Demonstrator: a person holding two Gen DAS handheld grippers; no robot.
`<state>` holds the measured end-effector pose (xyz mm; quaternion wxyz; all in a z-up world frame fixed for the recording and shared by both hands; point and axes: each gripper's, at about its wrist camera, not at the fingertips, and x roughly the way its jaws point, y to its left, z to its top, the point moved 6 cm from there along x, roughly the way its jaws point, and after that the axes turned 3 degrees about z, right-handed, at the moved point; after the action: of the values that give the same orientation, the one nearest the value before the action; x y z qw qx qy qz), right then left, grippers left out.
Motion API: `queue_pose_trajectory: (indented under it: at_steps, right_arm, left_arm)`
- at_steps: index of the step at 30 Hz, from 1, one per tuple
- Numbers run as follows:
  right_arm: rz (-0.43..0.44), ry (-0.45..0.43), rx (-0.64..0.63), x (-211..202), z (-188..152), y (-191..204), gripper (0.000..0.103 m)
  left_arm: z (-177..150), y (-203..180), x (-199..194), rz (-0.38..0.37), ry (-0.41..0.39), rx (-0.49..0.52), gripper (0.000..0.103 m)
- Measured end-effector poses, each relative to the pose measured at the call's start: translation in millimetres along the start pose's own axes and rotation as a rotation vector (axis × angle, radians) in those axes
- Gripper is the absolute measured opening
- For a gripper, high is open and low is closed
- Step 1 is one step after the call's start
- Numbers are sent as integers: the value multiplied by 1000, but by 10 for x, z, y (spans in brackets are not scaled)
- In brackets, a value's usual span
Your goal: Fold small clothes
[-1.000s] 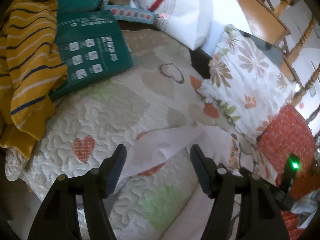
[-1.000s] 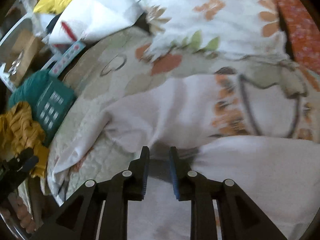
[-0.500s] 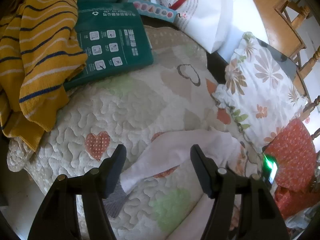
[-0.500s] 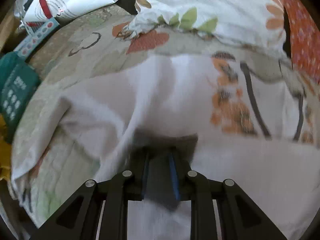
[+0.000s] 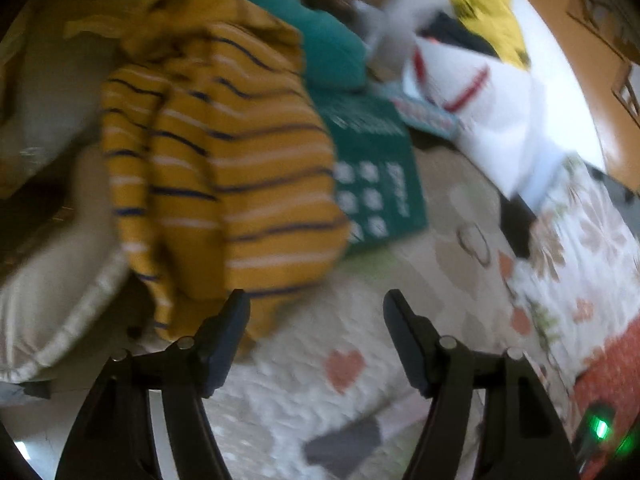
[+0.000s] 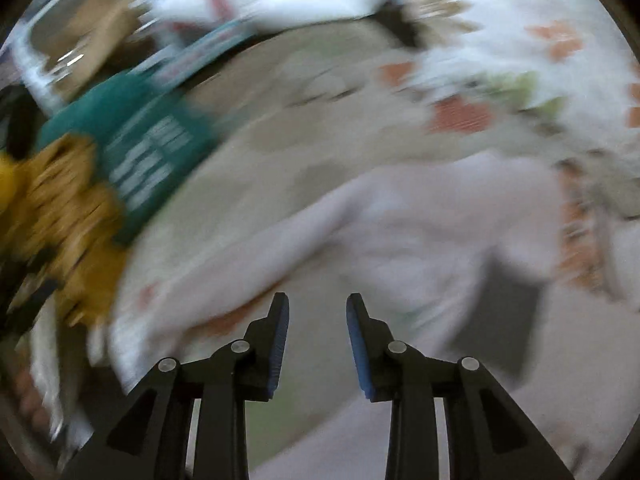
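A pale pink-white garment [image 6: 420, 240] lies spread on the quilted bedspread [image 5: 400, 280], just ahead of my right gripper [image 6: 314, 308], which is open and holds nothing. A mustard-yellow striped top [image 5: 232, 184] lies heaped at the bed's left edge, right in front of my left gripper [image 5: 316, 304], which is open and empty. The striped top also shows at the left of the right wrist view [image 6: 68, 216]. Both views are blurred by motion.
A green printed packet [image 5: 372, 184] lies beside the striped top. A teal cloth [image 5: 332, 52], a white bag with red marks [image 5: 480, 96] and a floral pillow [image 5: 592, 240] lie further back. A beige cushion [image 5: 52, 292] is at the left.
My right gripper has opened and let go of the pale garment, which now lies on the bed. My left gripper has swung left toward the striped top.
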<state>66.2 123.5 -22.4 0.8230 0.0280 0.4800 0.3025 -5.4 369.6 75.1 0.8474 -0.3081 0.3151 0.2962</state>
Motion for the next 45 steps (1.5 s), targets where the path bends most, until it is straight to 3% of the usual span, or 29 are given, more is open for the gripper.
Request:
queue_pose_trajectory:
  at_steps: [3,6,9,11,15,16,17,19,22,26,30,34,36,38,40,42,45]
  right_arm:
    - [123,53,-32,132,-309,464,33]
    - [190,63,-40,213,-447,762,33]
    - [215,37,-73,223,-489,1006,34]
    - [233,29,-68,269,-530,1168,44]
    - [168,51,-20,607,-542,1324,44]
    - [145,54,-15,689,-533,1319,38]
    - [120,67,-14,765,-524,1304,9]
    - [98,86,-4,812,-497,1243,8]
    - [112,48,2,524,-332,1227,8]
    - [126,-66,-41,-317,17,1127,8]
    - [72,-138,-43,-1209,212,628,8]
    - [-93,-168,51,-1981,157,-373,8]
    - [-187,-144,140,-2176,35,-954,8]
    - [-351,-71,211,-2224,-164,-1584,11]
    - [-640,3,278,-2273,-423,-2216,15]
    - [-662,-5,334,-2341,-543,-2465,15]
    - [-541,-85,408,-2363,-532,-2483,18]
  left_arm:
    - [50,155,-35,10,-13,-28,70]
    - [58,239,-16,5,2,-43,70]
    - [51,296,-11,-6,14,-62,70]
    - [43,322,-5,-19,26,-80,70]
    - [5,334,37,-35,53,-96,70]
    - [3,335,43,-33,55,-96,70]
    - [-4,336,42,-31,56,-94,70]
    - [-4,329,40,-31,54,-94,70]
    - [-32,270,54,-44,61,-84,70]
    - [-136,53,98,-80,96,-43,70]
    - [-290,-243,129,-108,132,29,70]
    - [-474,-602,151,-137,157,111,70]
    - [-571,-787,153,-147,165,149,70]
    - [-688,-1000,165,-163,180,193,70]
    - [-794,-1184,179,-170,190,229,71]
    - [-904,-1354,195,-178,200,265,72]
    - [-1039,-1568,222,-186,216,305,72]
